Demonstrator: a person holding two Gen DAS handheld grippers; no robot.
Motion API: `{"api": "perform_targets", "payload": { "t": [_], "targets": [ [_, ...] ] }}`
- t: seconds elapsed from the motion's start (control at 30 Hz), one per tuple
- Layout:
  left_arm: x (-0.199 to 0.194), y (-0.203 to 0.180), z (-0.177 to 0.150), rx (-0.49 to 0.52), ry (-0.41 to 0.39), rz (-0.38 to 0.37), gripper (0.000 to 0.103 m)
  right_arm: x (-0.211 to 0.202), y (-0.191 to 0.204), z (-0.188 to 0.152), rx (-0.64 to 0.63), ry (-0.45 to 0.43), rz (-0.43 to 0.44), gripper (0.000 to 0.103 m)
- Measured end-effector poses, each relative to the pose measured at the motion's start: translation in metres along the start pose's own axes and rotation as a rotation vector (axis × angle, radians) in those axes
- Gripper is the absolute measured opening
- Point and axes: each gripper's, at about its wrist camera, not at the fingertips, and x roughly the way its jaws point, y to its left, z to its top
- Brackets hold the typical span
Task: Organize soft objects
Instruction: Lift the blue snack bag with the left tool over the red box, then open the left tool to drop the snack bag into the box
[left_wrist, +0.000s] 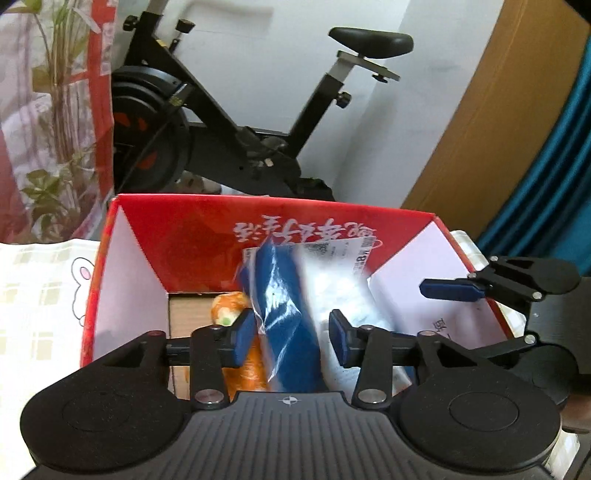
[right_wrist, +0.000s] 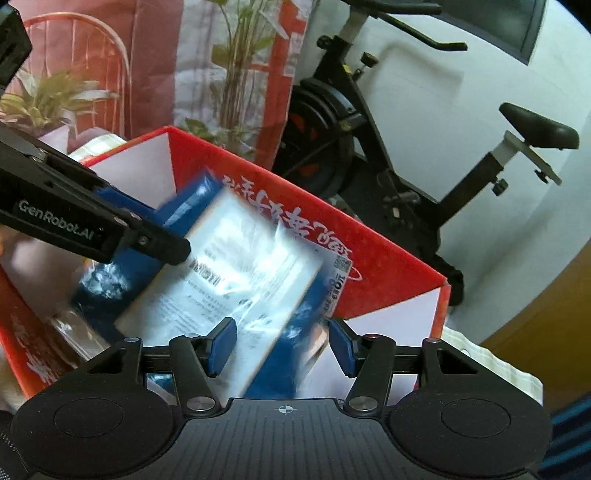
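Both grippers, left (left_wrist: 291, 338) and right (right_wrist: 282, 349), stood apart around a blurred blue packet (left_wrist: 286, 314) over the red box (left_wrist: 207, 236).

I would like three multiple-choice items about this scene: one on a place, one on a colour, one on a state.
1. Where is the blue plastic-wrapped package?
A. on the bike seat
B. in the red box
C. on the tablecloth

2. What colour is the soft toy under the package?
A. orange
B. green
C. black

3. How is the left claw?
A. open around the package
B. shut on the box wall
C. out of view

Answers: 1 B, the box walls surround it; 2 A, orange shows beside the left pad; 3 A, both pads stand apart from the wrap.
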Motion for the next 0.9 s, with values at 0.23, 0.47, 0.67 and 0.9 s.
{"api": "perform_targets", "payload": {
  "t": [0.23, 0.47, 0.67, 0.9],
  "targets": [
    [-0.013, -0.005, 0.001, 0.044, -0.023, 0.028, 0.047, -0.009, -0.001, -0.003, 0.009, -0.006, -0.001, 0.052],
    [-0.045, -0.014, -0.003, 0.093, -0.059, 0.069, 0.047, -0.040, 0.002, -0.006, 0.049, -0.044, 0.013, 0.052],
    [-0.078, -0.022, -0.020, 0.109, -0.081, 0.107, 0.047, -0.075, 0.010, -0.016, 0.103, -0.092, 0.025, 0.052],
    [-0.114, -0.033, -0.048, 0.109, -0.099, 0.120, 0.047, -0.112, 0.026, -0.033, 0.145, -0.143, 0.027, 0.052]
  ]
}}
